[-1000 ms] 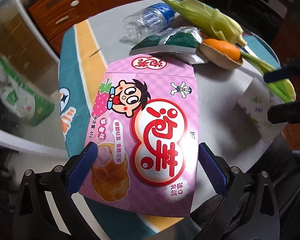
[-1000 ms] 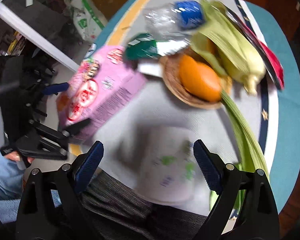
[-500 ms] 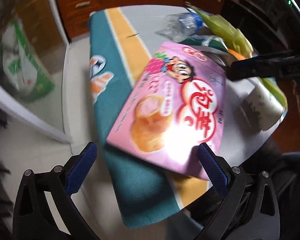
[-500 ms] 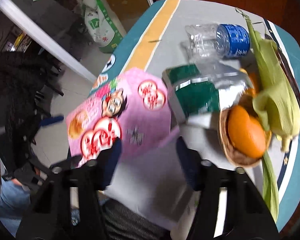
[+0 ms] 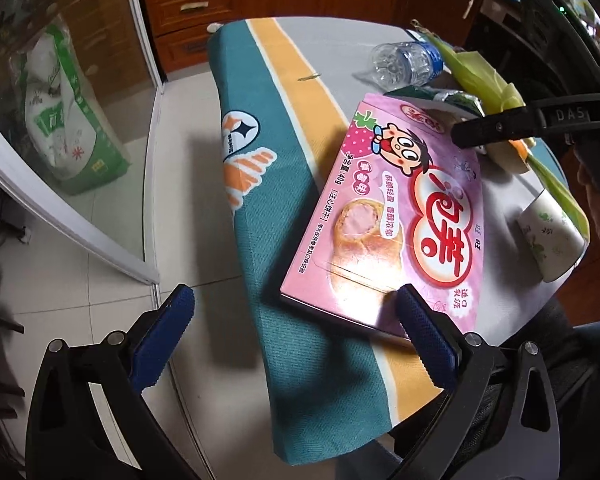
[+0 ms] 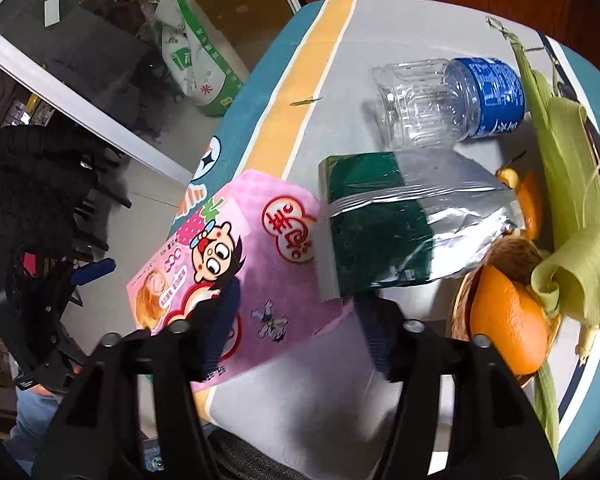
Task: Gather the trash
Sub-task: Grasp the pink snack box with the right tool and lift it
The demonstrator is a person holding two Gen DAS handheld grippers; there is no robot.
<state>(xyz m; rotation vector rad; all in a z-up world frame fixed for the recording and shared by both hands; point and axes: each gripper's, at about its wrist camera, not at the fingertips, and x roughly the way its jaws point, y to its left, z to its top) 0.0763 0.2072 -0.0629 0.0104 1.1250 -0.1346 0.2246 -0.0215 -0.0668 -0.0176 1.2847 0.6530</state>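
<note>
Pink snack box (image 5: 396,216) is lying flat on the desk (image 5: 340,64) now, near the front edge, part on the teal-and-yellow cloth. A second ago the left hand-held gripper (image 5: 296,340) had it framed between its pads; since then it's backed off and swung left, so it's spread wide with nothing in it and only its right pad overlaps the box's near corner.

Meanwhile the right hand-held gripper (image 6: 296,320) has come in over the box's far end, right beside the green-and-silver foil wrapper (image 6: 396,228) that overlaps the box. Its jaws have narrowed a lot, but the pads are blurry, so I honestly can't tell if it's pinching the wrapper or the box edge yet.

Looks like a switch of hands: nothing collected so far. Crushed water bottle (image 6: 448,100), paper cup (image 5: 552,240) and corn husks (image 6: 572,184) all wait further out.
</note>
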